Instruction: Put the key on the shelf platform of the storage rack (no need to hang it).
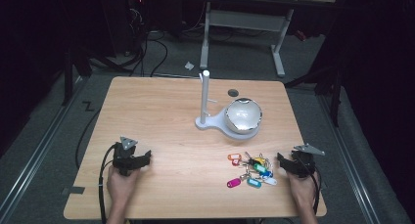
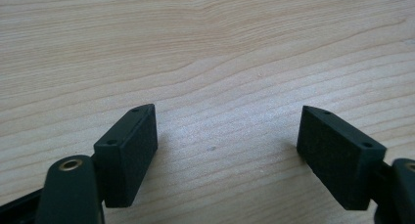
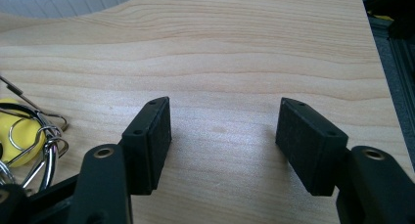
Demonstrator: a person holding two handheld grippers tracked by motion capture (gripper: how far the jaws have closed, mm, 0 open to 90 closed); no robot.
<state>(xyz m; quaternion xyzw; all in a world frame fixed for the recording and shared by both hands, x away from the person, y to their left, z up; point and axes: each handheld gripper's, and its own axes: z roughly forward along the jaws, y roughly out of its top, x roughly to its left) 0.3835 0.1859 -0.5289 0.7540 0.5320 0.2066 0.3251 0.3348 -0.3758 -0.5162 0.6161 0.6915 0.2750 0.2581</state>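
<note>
**A:** Start at your right gripper. How did you have it?

**B:** You had its jaws spread wide with nothing between them, just bare wood in the right gripper view. It rested low near the right edge of the table, pointing left toward the bunch of keys.

**A:** And where did the keys sit?

**B:** Just beside that gripper, on its left, close to the near edge. The coloured tags fanned out flat and the wire rings lay tangled beside a yellow tag, right by your left-hand jaw in the right gripper view. I'd judge you held the jaws apart because the bunch was the thing to be picked up and no grasp had been made yet.

**A:** The left gripper?

**B:** Also spread, empty, resting on the wood well apart from the keys. It looked parked, probably to leave the work to your right hand.

**A:** What lay farther out?

**B:** The white stand with its upright post stood past the middle of the table, and the shiny bowl sat on its base, touching it. Both were well beyond the keys.

**A:** Room to move?

**B:** Plenty of open wood between the keys and the stand, and all across the left half. Your tight side was the right edge, which your right gripper sat close to, so a lift inward seemed the safer path.
</note>
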